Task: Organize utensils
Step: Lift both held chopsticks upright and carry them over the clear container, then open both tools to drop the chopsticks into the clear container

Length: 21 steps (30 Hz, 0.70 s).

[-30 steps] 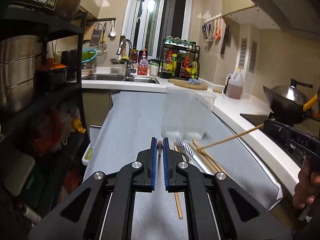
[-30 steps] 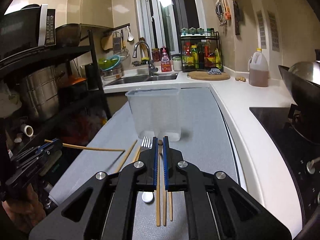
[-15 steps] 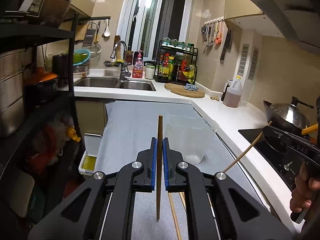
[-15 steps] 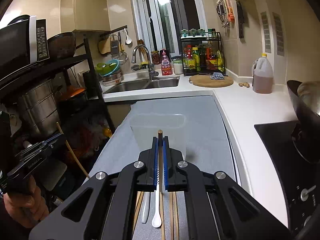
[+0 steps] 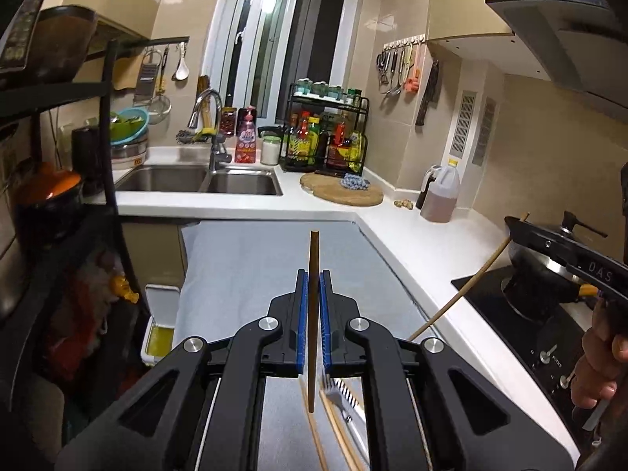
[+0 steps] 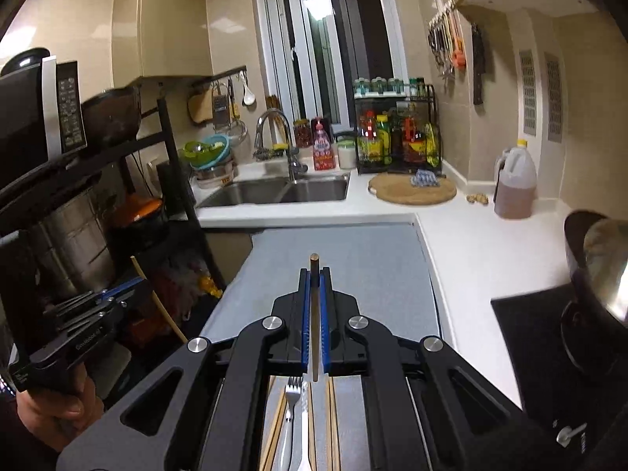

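Tan wood, blue pads, grey mat

A tan wooden chopstick (image 5: 313, 274) sits between ribbed blue pads (image 5: 301, 325) on the black plastic left gripper (image 5: 313, 306); the black right gripper (image 6: 313, 302) shows the same blue. The speckled grey mat (image 5: 251, 259) lies on a white countertop (image 5: 412, 235) bearing a silver metal fork (image 6: 292, 400).

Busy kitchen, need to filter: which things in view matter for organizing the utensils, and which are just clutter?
Job: chopstick in left gripper; chopstick in right gripper; fork and loose chopsticks on mat.

Clutter: cutting board, oil jug, wok, condiment rack.
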{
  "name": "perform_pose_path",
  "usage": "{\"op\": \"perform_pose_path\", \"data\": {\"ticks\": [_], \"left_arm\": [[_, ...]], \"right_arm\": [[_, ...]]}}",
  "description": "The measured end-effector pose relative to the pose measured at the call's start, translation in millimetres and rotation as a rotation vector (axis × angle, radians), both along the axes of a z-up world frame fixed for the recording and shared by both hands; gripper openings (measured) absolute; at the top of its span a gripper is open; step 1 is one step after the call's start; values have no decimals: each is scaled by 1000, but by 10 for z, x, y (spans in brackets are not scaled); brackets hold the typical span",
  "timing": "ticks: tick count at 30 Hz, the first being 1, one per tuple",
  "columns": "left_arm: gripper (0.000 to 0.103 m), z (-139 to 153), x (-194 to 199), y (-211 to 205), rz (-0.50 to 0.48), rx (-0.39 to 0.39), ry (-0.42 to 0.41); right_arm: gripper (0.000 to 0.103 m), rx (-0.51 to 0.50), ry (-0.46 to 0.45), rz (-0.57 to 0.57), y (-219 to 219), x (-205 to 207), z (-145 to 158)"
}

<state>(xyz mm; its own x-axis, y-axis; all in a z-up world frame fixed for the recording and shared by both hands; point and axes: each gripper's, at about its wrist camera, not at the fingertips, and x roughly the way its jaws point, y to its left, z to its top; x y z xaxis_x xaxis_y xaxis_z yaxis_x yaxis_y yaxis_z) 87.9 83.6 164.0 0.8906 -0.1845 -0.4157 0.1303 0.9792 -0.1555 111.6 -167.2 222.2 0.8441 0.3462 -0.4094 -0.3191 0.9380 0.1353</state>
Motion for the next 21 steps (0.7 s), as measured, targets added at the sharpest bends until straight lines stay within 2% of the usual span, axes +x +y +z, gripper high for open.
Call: {"op": "perform_pose_path", "data": {"ticks": [5,10,15,21], "left_arm": [[6,421,215,-46,-22,-19,-52],[6,660,455,-92,-19,-30,-108],[6,511,769,-189,-16,-24,-104],[6,50,1102,-339,-35,1,-4]], "right_arm": [[5,29,-68,2,-58,156,364],[5,59,-77,-15,-95,382,380],[5,67,-31,-23,-90,634,101],[5,44,48,-24,-25,860,-372]]}}
